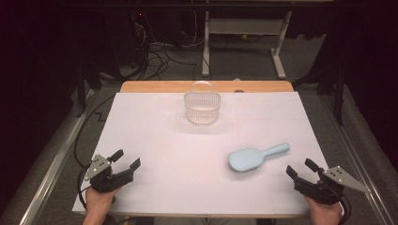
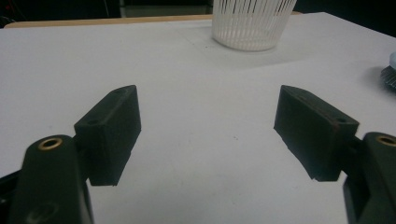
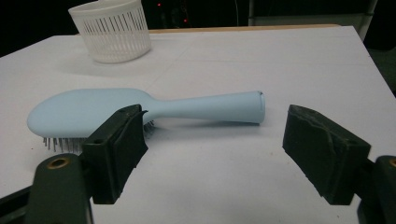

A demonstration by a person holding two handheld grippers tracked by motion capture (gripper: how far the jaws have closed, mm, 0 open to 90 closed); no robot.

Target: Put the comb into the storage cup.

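A pale blue hairbrush [image 1: 256,157] lies bristles down on the white table top [image 1: 178,154], right of centre, its handle pointing to the far right. In the right gripper view the hairbrush [image 3: 140,109] lies just beyond the jaws. My right gripper [image 1: 302,168] rests open near the front right corner, a short way right of the brush, with nothing between its jaws [image 3: 212,140]. My left gripper [image 1: 126,159] stands open at the front left, empty [image 2: 208,121]. A white slatted basket [image 1: 202,105] with a handle stands at the far middle.
The basket [image 2: 252,23] stands far ahead in the left gripper view, and the basket [image 3: 112,30] sits at the upper left in the right gripper view. A wooden strip [image 1: 206,86] runs along the table's far side. Beyond it are cables and a desk frame [image 1: 244,42] on the floor.
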